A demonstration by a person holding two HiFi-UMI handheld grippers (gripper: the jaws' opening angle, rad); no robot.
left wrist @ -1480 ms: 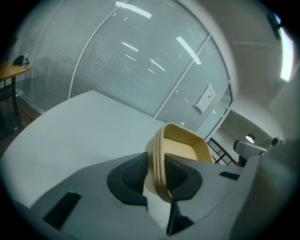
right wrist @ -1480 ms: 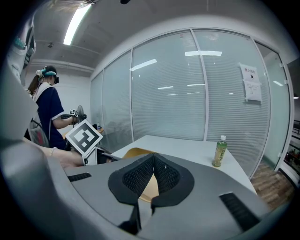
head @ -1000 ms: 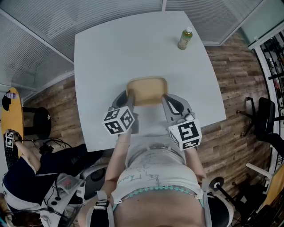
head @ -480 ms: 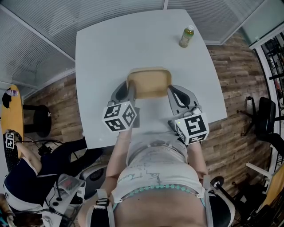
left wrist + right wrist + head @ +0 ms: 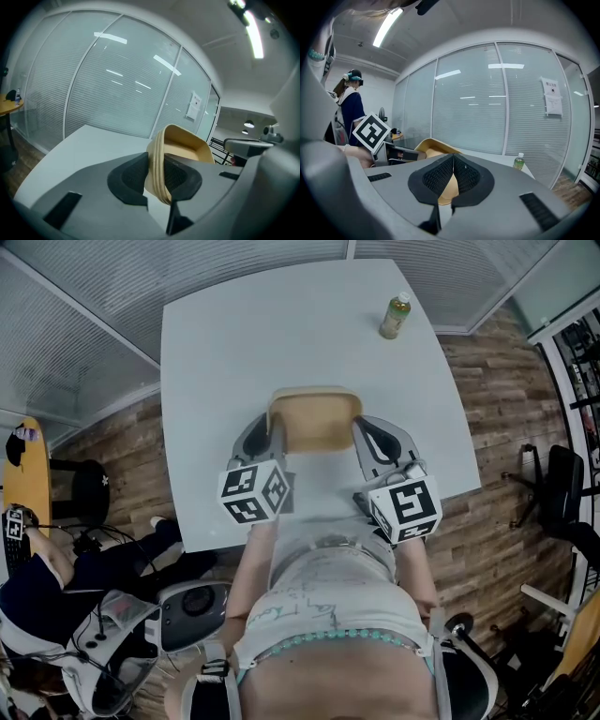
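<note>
Moved: tan rounded-rectangle tray (image 5: 314,418) has lifted toward 12 o'clock over white surface (image 5: 281,324). Left hand-held gripper (image 5: 274,432) and right hand-held gripper (image 5: 357,434) clamp its 9 and 3 o'clock rims. Likely light, stiff; rims suit gripping.

A white square tabletop (image 5: 281,343) fills the middle of the head view and runs toward 12 o'clock. It stands on a brown wood-plank floor (image 5: 497,418) that shows at 3 and 9 o'clock. Glass partition walls with pale horizontal blinds (image 5: 84,343) close the room from 10 through 1 o'clock. A small green drink bottle (image 5: 395,317) stands near the table's 1 o'clock corner. A round orange-topped side table (image 5: 21,474) sits at the 9 o'clock edge, near a black round stool (image 5: 80,495). A black office chair (image 5: 562,493) stands at 3 o'clock. A long white ceiling strip light (image 5: 388,26) glows overhead, and a white paper notice (image 5: 553,96) hangs on the glass.
</note>
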